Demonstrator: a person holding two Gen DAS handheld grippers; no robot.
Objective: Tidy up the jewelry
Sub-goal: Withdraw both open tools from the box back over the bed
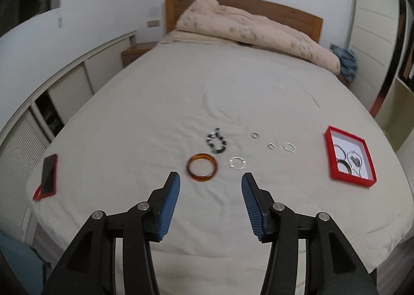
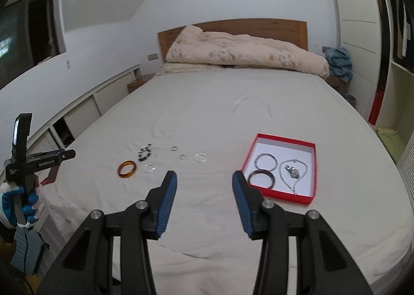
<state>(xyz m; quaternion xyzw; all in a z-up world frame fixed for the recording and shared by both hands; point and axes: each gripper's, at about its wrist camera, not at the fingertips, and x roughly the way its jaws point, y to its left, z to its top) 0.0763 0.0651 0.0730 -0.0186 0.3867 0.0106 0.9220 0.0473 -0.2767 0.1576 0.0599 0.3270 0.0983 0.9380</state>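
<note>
Jewelry lies loose on the bed (image 1: pixel 155 103), mid-sheet: amber bangle (image 1: pixel 202 166) nearest, beaded bracelet (image 1: pixel 216 142) just beyond it, four small silver rings to the right of those, e.g. ring (image 1: pixel 237 163) beside the bangle. Red tray (image 1: pixel 328 151) sits well to the right and already holds two bangles plus a chain necklace (image 2: pixel 293 171). Red phone (image 1: pixel 49 174) at the left edge of the bed.

Left tongs (image 1: pixel 211 186) spread, nothing between the pads, hanging above the sheet just short of the amber bangle. Right tongs (image 2: pixel 204 185) also spread and empty, near the tray's left corner. Gloved hand (image 2: pixel 18 200) grips the left tool, seen in the right wrist view.

Risks, as I judge them: soft sheet gives way, so thin rings could sink into a wrinkle and the pads pinch fabric instead. Bangle is smooth and round, so it may squirt out of an off-centre grip. Beads may sag and snag. Nudging the tray could spill its contents.
</note>
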